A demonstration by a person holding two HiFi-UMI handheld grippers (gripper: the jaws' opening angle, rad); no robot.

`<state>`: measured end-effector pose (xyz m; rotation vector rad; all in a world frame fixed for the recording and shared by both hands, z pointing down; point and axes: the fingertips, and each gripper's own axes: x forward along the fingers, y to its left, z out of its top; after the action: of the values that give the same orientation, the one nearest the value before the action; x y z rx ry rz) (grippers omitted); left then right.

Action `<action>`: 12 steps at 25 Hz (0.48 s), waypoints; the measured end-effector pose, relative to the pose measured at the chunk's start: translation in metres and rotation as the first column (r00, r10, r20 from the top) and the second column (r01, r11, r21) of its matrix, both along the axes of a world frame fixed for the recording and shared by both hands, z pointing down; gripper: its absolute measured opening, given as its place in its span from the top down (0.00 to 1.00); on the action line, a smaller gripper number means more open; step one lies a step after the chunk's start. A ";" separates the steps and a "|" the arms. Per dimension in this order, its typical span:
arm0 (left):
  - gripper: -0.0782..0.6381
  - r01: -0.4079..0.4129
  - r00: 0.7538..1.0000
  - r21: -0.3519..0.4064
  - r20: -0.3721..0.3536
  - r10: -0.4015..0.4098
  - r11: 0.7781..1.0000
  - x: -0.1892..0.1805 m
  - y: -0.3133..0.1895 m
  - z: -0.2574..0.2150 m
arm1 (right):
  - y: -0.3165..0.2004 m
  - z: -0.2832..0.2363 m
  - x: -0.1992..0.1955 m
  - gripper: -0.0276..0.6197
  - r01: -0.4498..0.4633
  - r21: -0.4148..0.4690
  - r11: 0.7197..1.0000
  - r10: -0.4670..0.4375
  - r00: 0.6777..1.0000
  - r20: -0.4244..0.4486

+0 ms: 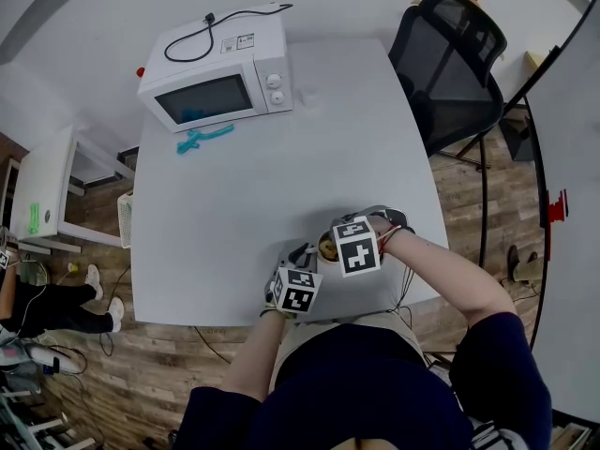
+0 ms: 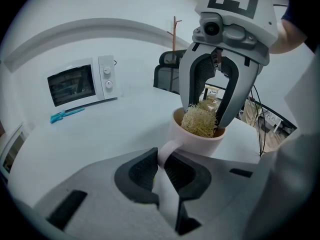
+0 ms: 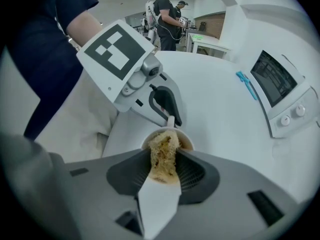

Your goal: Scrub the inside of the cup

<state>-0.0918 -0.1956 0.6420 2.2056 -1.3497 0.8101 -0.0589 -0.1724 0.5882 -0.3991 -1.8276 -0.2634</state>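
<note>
The white worktop (image 1: 234,204) carries a microwave (image 1: 217,87) well off at the far left, apart from where I am working. The cup (image 2: 200,143) stands upright close to the near edge, mouth up. I judge that is deliberate, since standing it takes the downward push of scrubbing against the worktop. My left gripper (image 2: 161,164) comes in low from the near side, its jaws nearly together and pinched on the cup's handle (image 2: 167,151), I'd say to keep the cup from turning or sliding. My right gripper (image 3: 164,159) points steeply down over the mouth, its jaws clamped on a straw-coloured scrubber (image 2: 199,123) and held apart only by its thickness. So the cup sits just beyond the left jaws, joined to them by the handle. It is also directly under the right jaws, whose tips reach the rim with the scrubber's lower end inside. How deep the scrubber goes I cannot tell.
</note>
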 end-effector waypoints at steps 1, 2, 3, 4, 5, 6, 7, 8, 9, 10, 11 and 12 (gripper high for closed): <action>0.82 -0.001 1.000 0.004 0.003 0.001 1.000 0.000 0.001 0.000 | 0.001 0.000 0.001 0.71 -0.002 0.002 1.000 0.002 1.000 0.002; 0.82 -0.003 1.000 0.009 0.007 0.003 1.000 0.001 0.001 -0.001 | 0.001 0.000 0.001 0.71 -0.005 0.004 1.000 0.005 1.000 0.004; 0.82 -0.006 1.000 0.014 0.012 0.005 1.000 0.002 0.001 -0.002 | 0.002 0.000 0.002 0.71 -0.008 0.007 1.000 0.008 1.000 0.006; 0.82 -0.008 1.000 0.019 0.019 0.008 1.000 0.002 0.001 -0.003 | 0.002 0.000 0.003 0.71 -0.011 0.009 1.000 0.011 1.000 0.008; 0.82 -0.011 1.000 0.026 0.026 0.011 1.000 0.003 0.001 -0.005 | 0.002 0.000 0.004 0.71 -0.015 0.011 1.000 0.015 1.000 0.011; 0.82 -0.014 0.999 0.034 0.035 0.012 0.999 0.004 0.000 -0.006 | 0.002 0.000 0.005 0.71 -0.020 0.014 1.000 0.020 1.000 0.014; 0.82 -0.015 0.999 0.041 0.044 0.014 0.999 0.004 0.000 -0.007 | 0.002 0.000 0.006 0.71 -0.027 0.017 1.000 0.026 0.999 0.018; 0.82 -0.017 0.998 0.049 0.053 0.014 0.999 0.005 -0.001 -0.008 | 0.002 0.000 0.007 0.71 -0.036 0.019 0.999 0.036 0.999 0.021; 0.82 -0.017 0.998 0.056 0.061 0.013 0.998 0.006 -0.001 -0.009 | 0.002 0.001 0.008 0.71 -0.052 0.017 0.999 0.051 0.998 0.024; 0.82 -0.014 0.998 0.060 0.065 0.010 0.998 0.006 -0.002 -0.009 | 0.002 0.001 0.008 0.71 -0.076 0.007 0.997 0.075 0.997 0.029; 0.82 -0.009 0.998 0.063 0.065 0.005 0.998 0.006 -0.002 -0.010 | 0.003 0.000 0.008 0.71 -0.110 -0.012 0.994 0.110 0.993 0.035; 0.82 -0.001 0.998 0.064 0.062 -0.003 0.998 0.006 -0.003 -0.011 | 0.004 0.000 0.008 0.71 -0.154 -0.040 0.987 0.156 0.987 0.043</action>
<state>-0.0858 -0.1983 0.6314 2.2455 -1.4254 0.8529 -0.0506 -0.1683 0.5877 -0.2759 -1.8996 -0.1330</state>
